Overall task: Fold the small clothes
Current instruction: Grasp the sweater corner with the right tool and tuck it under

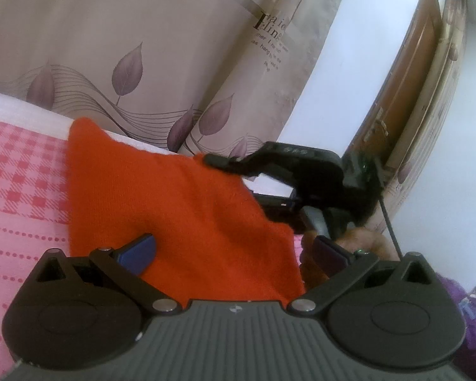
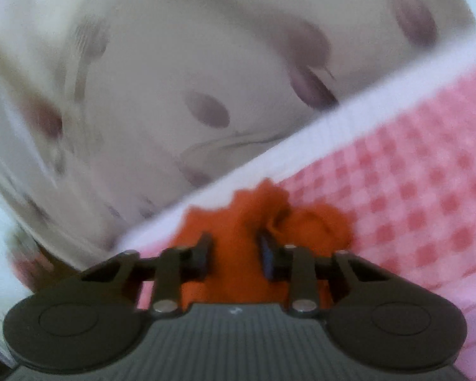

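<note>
Left gripper (image 1: 234,250), bottom of left wrist frame: jaws spread wide, released, with the orange cloth (image 1: 187,212) draped between and over them. Cloth runs from center frame up-left across the pink checked bed (image 1: 19,174). Right gripper (image 1: 225,161), right of center in the same frame, pinches the cloth's upper right edge. Right wrist view (blurred): right gripper (image 2: 234,255) clenched on bunched cloth (image 2: 257,209) at lower center, bed (image 2: 412,190) at right. Leaf-print curtain (image 1: 127,63) fills upper left.
</note>
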`<state>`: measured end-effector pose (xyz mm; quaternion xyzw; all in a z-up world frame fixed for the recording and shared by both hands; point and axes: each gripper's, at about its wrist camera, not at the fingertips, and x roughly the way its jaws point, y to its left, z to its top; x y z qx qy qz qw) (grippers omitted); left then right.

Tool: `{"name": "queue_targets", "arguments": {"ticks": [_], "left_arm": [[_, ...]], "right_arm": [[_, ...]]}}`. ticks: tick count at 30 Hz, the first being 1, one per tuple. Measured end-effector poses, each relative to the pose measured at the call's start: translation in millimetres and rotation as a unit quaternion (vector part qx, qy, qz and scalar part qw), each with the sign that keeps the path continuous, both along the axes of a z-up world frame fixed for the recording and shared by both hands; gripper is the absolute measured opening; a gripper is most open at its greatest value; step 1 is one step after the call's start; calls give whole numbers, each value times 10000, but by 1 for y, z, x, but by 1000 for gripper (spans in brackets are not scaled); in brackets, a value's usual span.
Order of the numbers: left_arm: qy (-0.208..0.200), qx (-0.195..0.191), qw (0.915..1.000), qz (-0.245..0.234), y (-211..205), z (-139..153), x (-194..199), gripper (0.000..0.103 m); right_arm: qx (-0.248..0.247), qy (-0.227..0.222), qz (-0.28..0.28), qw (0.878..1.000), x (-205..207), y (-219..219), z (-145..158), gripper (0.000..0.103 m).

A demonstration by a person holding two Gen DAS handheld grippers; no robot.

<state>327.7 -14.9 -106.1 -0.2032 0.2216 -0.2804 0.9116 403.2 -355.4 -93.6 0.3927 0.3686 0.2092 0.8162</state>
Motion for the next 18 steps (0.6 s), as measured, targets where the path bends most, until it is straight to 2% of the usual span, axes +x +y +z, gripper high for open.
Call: {"name": "queue_targets", "arguments": {"ticks": [2,3,4,6,8,9,11,13,15,17,18], "left_arm": [[1,-2,10000,-9,0,0,0,103],[3,4,10000,-13,-1,0,0,103],[0,11,10000,-24,-2,0,0,103],[-11,27,10000,-16,-2,0,0,103],[-11,30,10000,-13,-2,0,0,103],[-4,29,10000,-10,-2,0,0,103],[-6,24,10000,-6,-2,0,0,103],[-4,27,10000,-3,-1,0,0,103],[-11,18,10000,21,-1,0,0,103],[-36,-19,10000,75,1,0,-1,103],[-43,-42,9999,89,3,0,-1,103]], "right_arm": [[1249,199,-367,9913,-2,-20,-21,20],[1536,247,-503,9865,-5,-28,-28,20],[1438,367,-629,9869,-6,-33,-34,20],[835,469,-671,9931,-8,-37,-38,20],[825,376,-509,9946,-12,-36,-35,23],[649,283,-428,9966,-13,-35,-29,27],[177,81,-187,9996,-12,-25,-16,28],[-327,-27,38,9995,-8,-11,-6,27],[-681,-30,220,9974,-5,3,-4,20],[-465,18,213,9987,-6,3,-7,17],[-91,43,163,9998,-5,1,-9,16]]}}
